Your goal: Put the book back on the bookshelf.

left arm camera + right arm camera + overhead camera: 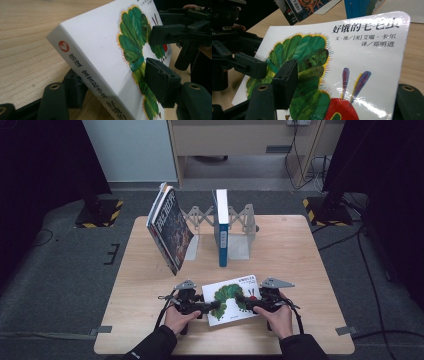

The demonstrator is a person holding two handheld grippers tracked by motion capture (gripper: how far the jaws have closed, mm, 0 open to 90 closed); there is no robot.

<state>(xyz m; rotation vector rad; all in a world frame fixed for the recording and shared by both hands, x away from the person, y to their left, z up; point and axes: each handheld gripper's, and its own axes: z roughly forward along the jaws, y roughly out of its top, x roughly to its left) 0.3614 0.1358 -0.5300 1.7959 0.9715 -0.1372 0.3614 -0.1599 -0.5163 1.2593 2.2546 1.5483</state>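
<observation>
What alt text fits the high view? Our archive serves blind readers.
Two hand-held grippers, left and right, grip a white caterpillar picture book from both sides on a wooden table. Behind it, a dark book leans and a blue book stands upright.

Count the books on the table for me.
3, maybe more: a caterpillar book lying at the front, a blue book upright in the stand, a dark book leaning at left, perhaps hiding others.

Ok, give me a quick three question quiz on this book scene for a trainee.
1. True or false: the blue book stands upright in the rack.
2. The picture book shows on its cover: A a caterpillar, B a train, C a cat?
3. Which has the picture book between its jaws: the left gripper, the right gripper, or both?
Key: 1 true; 2 A; 3 both.
</observation>
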